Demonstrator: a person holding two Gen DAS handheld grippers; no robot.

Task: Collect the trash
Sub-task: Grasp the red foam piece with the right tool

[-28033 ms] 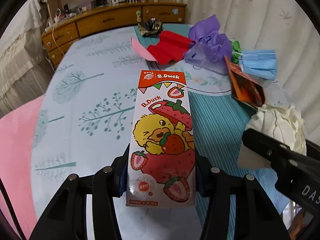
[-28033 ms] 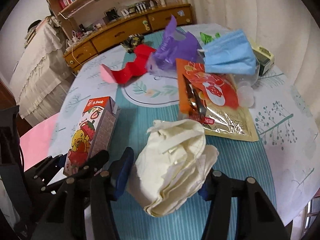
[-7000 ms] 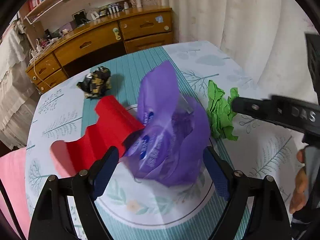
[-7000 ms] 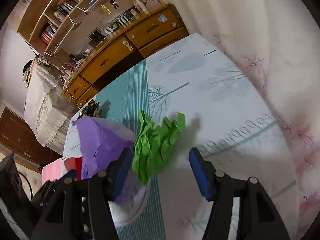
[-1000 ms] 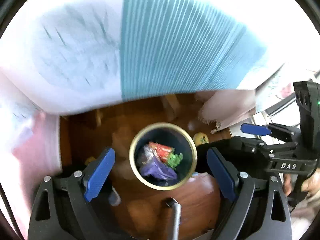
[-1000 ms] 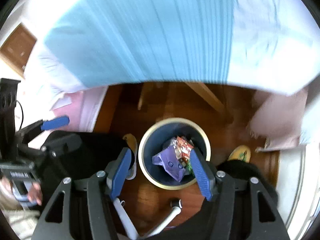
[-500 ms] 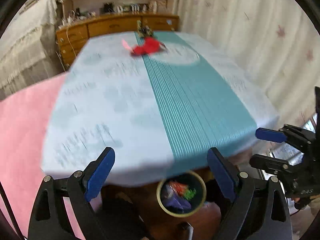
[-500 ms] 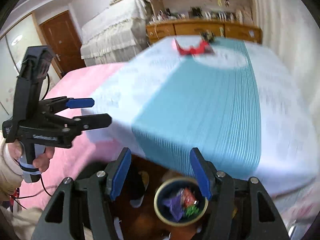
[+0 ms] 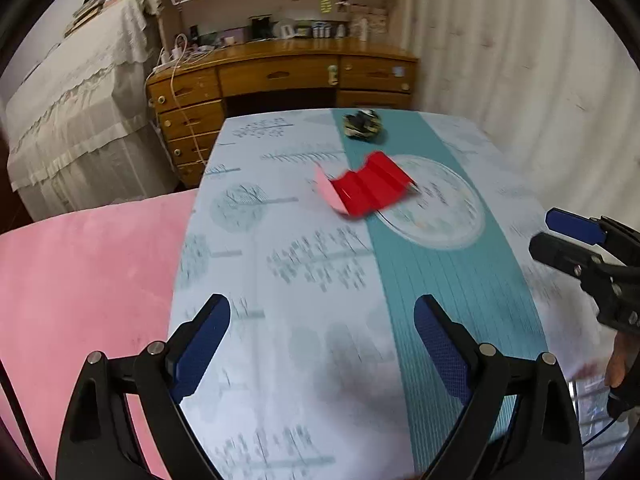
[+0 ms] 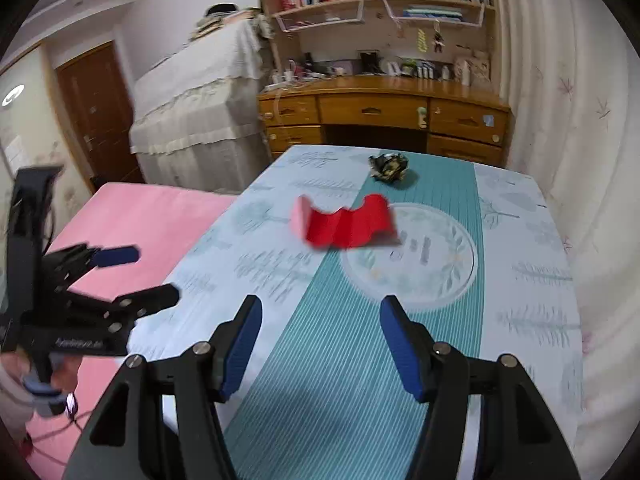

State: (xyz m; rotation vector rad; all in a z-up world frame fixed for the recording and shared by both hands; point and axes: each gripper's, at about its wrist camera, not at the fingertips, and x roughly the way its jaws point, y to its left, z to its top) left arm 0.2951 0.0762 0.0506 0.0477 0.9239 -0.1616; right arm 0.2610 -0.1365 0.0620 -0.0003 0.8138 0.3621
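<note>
Two pieces of trash lie at the far half of the table. A folded red card [image 9: 368, 190] [image 10: 346, 222] with a pink underside rests beside the round print. A crumpled dark wrapper [image 9: 361, 125] [image 10: 389, 166] sits further back on the teal stripe. My left gripper [image 9: 322, 326] hovers open over the near part of the tablecloth, nothing between its blue pads. My right gripper [image 10: 320, 330] is also open and empty above the teal stripe. Each gripper shows in the other's view: the right gripper [image 9: 576, 240] at the right edge, the left gripper [image 10: 120, 276] at the left.
The table [image 9: 280, 272] wears a pale blue cloth with a teal stripe [image 10: 352, 360]. A pink bed [image 9: 80, 280] adjoins its left side. A wooden desk [image 10: 384, 114] with drawers and shelves stands behind, a draped cabinet [image 9: 80, 120] to the left, curtains on the right.
Both grippers have risen from over the floor bin to above the table. The bin has dropped out of view, and the red card and dark wrapper now appear closer.
</note>
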